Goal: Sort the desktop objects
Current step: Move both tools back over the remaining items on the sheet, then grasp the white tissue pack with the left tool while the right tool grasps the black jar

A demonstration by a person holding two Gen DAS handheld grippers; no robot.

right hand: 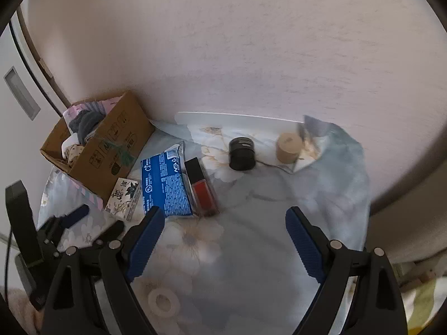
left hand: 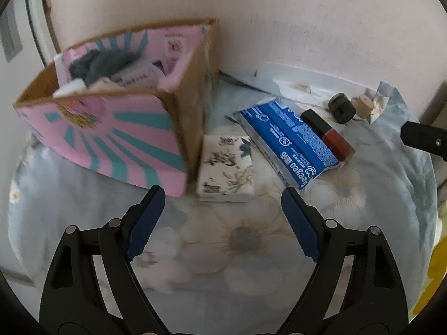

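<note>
A: What is the biggest thing?
B: The box [left hand: 117, 128], full of stuff, by the wall. Beside it lie the blue pack [left hand: 285, 139], white tissue pack [left hand: 226, 167] and red bottle [left hand: 329, 134].
A: And the claws?
B: The left claw [left hand: 223, 217] and right claw [right hand: 225, 240] both gape, holding nothing.

The contents of the cardboard box [left hand: 192, 106] are blurred in the left wrist view: a dark grey cloth-like mass [left hand: 97, 64] and pale items [left hand: 134, 79] cannot be identified. The print on the blue packet [left hand: 290, 145] and on the white patterned pack [left hand: 226, 164] is too small and smeared to read; the red bottle [left hand: 329, 134] covers part of the packet. In the right wrist view, the other hand-held gripper [right hand: 92, 222] is motion-blurred, and the tape roll [right hand: 163, 301] lies partly behind a finger.
</note>
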